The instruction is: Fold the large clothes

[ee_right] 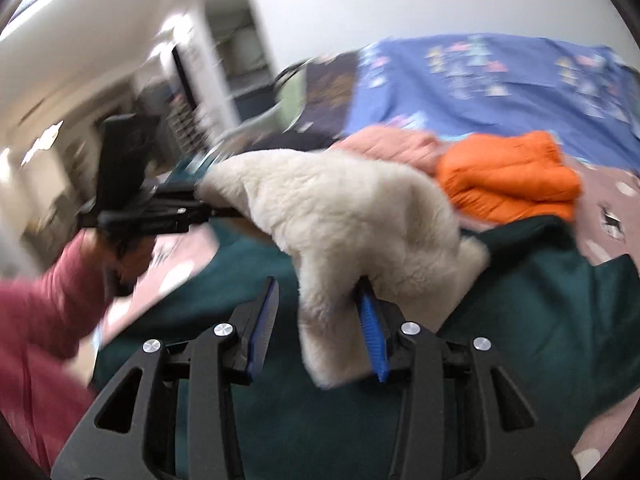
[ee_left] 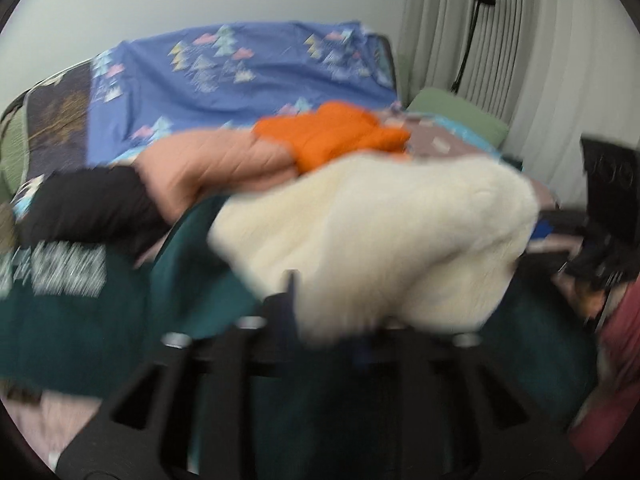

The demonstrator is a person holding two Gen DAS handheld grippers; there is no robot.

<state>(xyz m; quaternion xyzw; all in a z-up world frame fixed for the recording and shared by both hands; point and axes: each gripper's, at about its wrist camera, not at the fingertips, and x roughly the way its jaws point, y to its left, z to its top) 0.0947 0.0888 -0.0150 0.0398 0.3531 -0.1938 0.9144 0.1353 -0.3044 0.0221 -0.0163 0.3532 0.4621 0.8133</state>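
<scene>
Cream fleece (ee_right: 340,216) hangs between your right gripper's (ee_right: 320,312) spread pads; pinch it w/ care. Left gripper (ee_left: 332,312): can't tell, blurred.

White wall (ee_left: 160,4), pale pleated curtain (ee_left: 532,40)

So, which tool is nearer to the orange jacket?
Right, probably. The right tool is at the cream fleece, just before the orange jacket; the left tool is at the fleece's far side, further away.
</scene>
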